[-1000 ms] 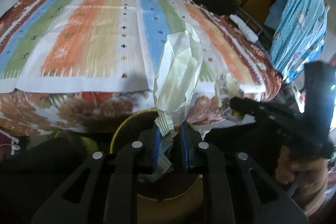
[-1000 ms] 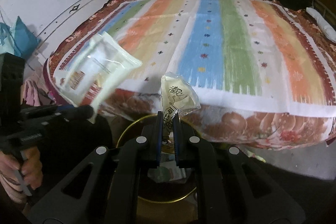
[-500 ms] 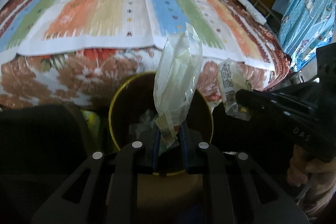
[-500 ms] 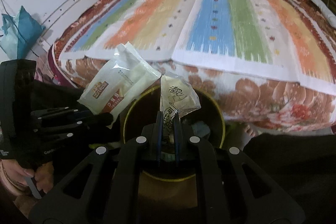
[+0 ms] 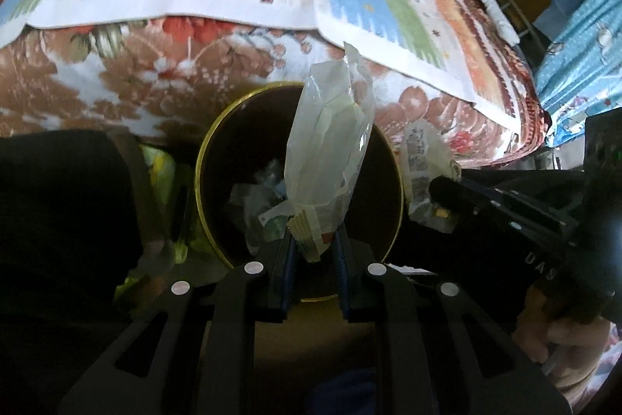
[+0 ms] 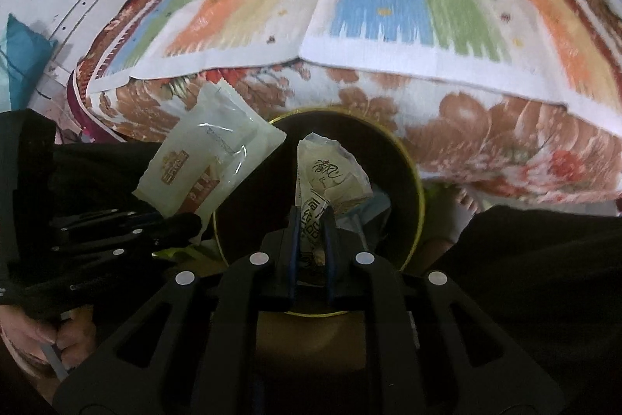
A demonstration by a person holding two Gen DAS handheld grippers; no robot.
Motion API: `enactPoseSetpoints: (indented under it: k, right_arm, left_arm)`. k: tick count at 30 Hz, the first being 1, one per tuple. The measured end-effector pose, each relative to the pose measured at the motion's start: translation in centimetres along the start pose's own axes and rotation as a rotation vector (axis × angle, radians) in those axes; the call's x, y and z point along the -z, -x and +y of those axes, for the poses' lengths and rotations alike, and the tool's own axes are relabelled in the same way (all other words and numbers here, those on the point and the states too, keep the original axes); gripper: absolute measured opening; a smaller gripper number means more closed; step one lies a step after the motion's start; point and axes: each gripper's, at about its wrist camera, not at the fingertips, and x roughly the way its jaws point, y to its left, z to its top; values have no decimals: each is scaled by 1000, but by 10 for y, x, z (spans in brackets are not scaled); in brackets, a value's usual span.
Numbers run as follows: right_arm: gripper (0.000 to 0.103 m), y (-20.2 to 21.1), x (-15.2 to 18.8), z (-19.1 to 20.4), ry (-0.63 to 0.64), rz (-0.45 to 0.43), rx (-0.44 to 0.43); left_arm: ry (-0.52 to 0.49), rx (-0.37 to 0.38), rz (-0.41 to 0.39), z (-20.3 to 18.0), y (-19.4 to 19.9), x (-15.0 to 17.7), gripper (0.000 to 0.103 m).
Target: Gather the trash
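Left tool (image 5: 313, 246) pinches a pale wrapper (image 5: 328, 158) by its bottom edge, upright over the bin (image 5: 202, 177) at 12 o'clock, ready to drop. Right tool (image 6: 311, 232) clamps a smaller printed packet (image 6: 330, 177) over the same bin, mouth at 12 o'clock. Bed (image 6: 388, 2) behind. Both likely positioned for release.

Both grippers are tilting down from the bed toward the yellow-rimmed bin (image 5: 299, 177); the left wrapper (image 5: 328, 150) and right wrapper (image 6: 330, 177) are now hanging over its opening, which is filling more of each view.
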Motion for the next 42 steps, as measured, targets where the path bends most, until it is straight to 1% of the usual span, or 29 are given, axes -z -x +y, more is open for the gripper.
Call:
enactPoseSetpoints:
  k: [5, 8, 9, 10, 11, 12, 13, 15, 17, 21, 24, 26, 28, 29, 31, 33, 35, 36, 38, 39, 40, 42]
  right_arm:
    - [13, -16, -5, -7, -62, 55, -34]
    - [18, -24, -8, -9, -81, 77, -29]
    - [24, -27, -9, -11, -93, 86, -24]
    - [28, -30, -9, -13, -107, 93, -20]
    - [32, -33, -11, -15, -124, 101, -19]
    - [34, -36, -12, -17, -137, 106, -19]
    - [35, -38, -14, -20, -155, 105, -20]
    - [43, -40, -17, -29, -222, 99, -36]
    - [44, -42, -19, -31, -246, 96, -51]
    - [45, -40, -21, -25, -218, 94, -73]
    - [46, -35, -21, -24, -207, 73, -71]
    - [46, -25, -21, -26, -211, 26, -54]
    - [49, -13, -22, -23, -187, -28, -24]
    - [53, -9, -23, -22, -171, -42, -15]
    - [53, -2, -21, -17, -134, -62, -1]
    - [54, 7, -18, -14, -101, -81, 13]
    - [56, 15, -16, -13, -85, -100, 23]
    - [61, 20, -14, -13, -77, -108, 26]
    - [68, 30, -9, -10, -53, -118, 25]
    - [71, 33, -6, -6, -34, -118, 28]
    - [72, 37, -3, -3, -13, -121, 31]
    - [81, 46, 6, 5, 41, -134, 50]
  left_arm:
    - [12, -27, 59, -2, -16, -5, 16]
    - [59, -28, 98, 4, -27, -8, 17]
    - [91, -14, 113, 8, -31, -9, 18]
    - [116, -8, 126, 11, -34, -10, 24]
    - [132, -15, 136, 14, -37, -11, 37]
    - [140, -19, 137, 16, -39, -12, 43]
    - [145, -26, 135, 17, -40, -12, 45]
    - [145, -46, 126, 18, -39, -13, 46]
    - [145, -53, 110, 19, -36, -14, 46]
    - [111, -57, 75, 14, -29, -18, 47]
    - [86, -53, 53, 10, -20, -22, 49]
    - [66, -65, 33, 8, -13, -23, 55]
    - [32, -83, 12, 4, -3, -23, 59]
    - [13, -89, 8, 3, 1, -23, 60]
    - [-36, -103, -5, -3, 10, -20, 62]
    - [-81, -115, -20, -8, 19, -18, 68]
    - [-119, -128, -42, -11, 28, -15, 76]
    - [-135, -132, -61, -12, 35, -13, 78]
    - [-146, -138, -80, -13, 42, -10, 86]
    - [-150, -140, -92, -12, 47, -7, 87]
    - [-147, -134, -97, -11, 50, -4, 90]
    - [-137, -117, -101, -8, 54, 1, 95]
